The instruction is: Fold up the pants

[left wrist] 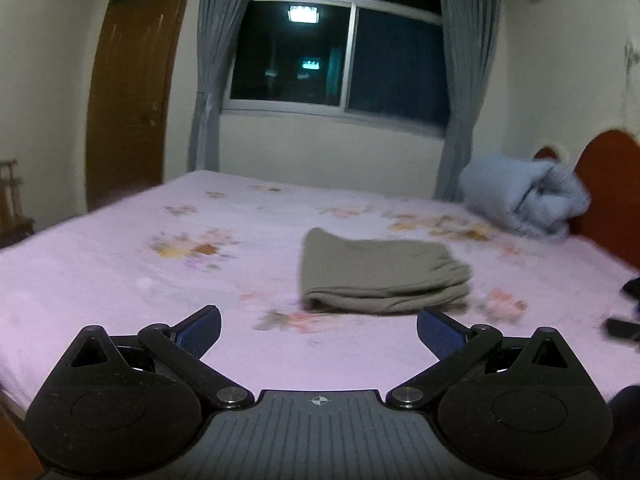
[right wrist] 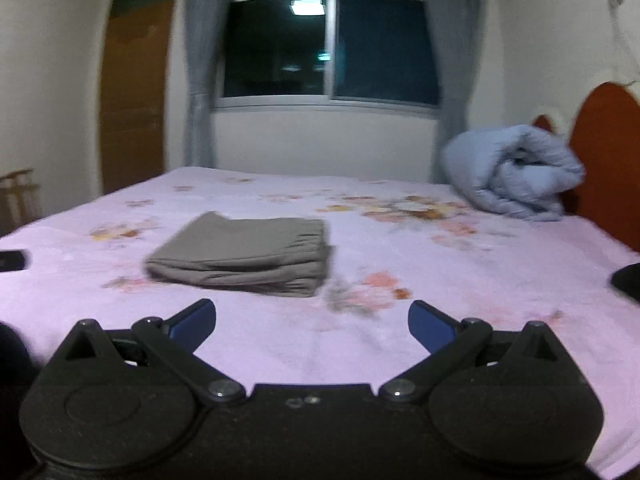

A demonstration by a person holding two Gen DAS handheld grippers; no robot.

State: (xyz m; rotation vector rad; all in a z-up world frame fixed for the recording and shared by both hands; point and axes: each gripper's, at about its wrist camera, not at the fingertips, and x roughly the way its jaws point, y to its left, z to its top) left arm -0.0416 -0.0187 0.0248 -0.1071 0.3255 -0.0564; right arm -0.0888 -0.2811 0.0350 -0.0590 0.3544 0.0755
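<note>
We see a pink flowered bed under a dark window, a blue quilt by the headboard. The folded pants lie ahead of our left gripper and right gripper, both spread wide, empty.
</note>
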